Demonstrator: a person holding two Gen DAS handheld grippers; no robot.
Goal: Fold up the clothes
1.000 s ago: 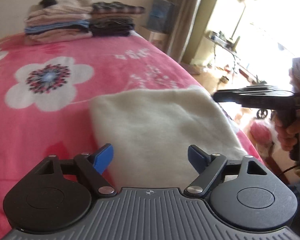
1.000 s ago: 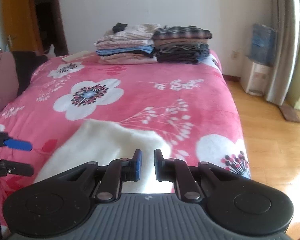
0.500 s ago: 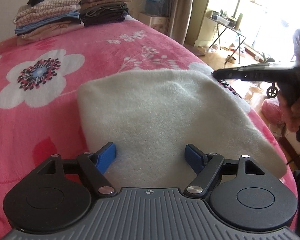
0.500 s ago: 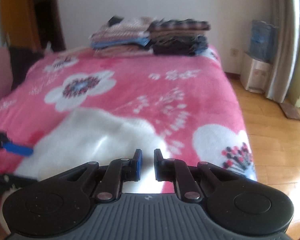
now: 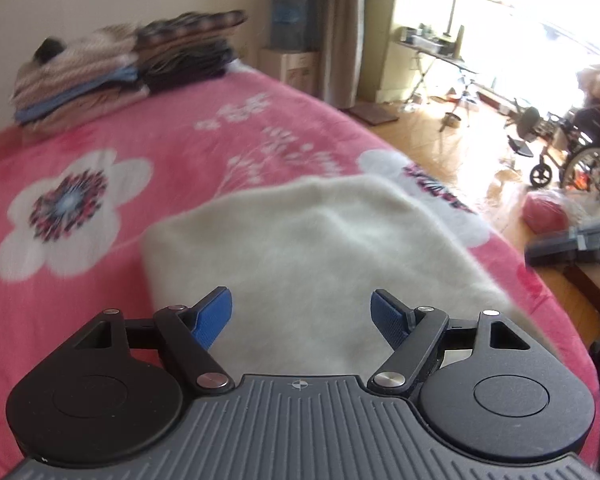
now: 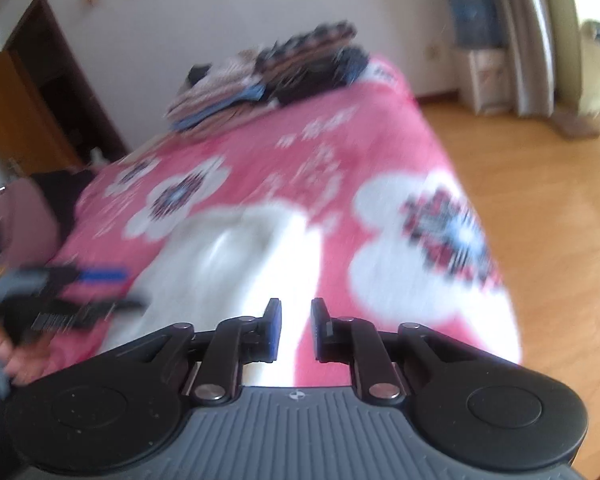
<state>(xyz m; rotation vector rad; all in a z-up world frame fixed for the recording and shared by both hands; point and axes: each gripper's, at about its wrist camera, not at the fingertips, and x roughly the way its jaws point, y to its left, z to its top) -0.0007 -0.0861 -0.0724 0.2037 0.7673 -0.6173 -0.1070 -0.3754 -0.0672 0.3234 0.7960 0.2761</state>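
Pink flowered blanket (image 5: 180, 152) covers the bed, wood floor off to the right with a wheelchair (image 5: 580, 148) by the bright window.

Left wrist view: the cream sweater (image 5: 320, 256) lies folded on the near right part of the bed, close to the right edge. Its long axis runs from the near edge away toward the far side, rounded end pointing away. The left gripper (image 5: 301, 314) hovers low over the sweater's near end, jaws spread wide, nothing between the blue pads (image 5: 212, 316). Two stacks of folded clothes (image 5: 124, 64) sit at the far end of the bed. Part of the right gripper (image 5: 572, 246) pokes in at the right, blurry.

Right wrist view: pretty smeared and tilted. The right gripper (image 6: 294, 330) has its jaws close together with a narrow gap left, and I see no cloth pinched in it. The sweater (image 6: 228, 264) is just ahead and to the left, near the front edge of the bed. The left gripper (image 6: 96, 290) shows at the left edge with the person's hand (image 6: 4, 352) behind it, pointing in over the sweater's side. Clothes stacks (image 6: 268, 80) again at the far end, by the wall.
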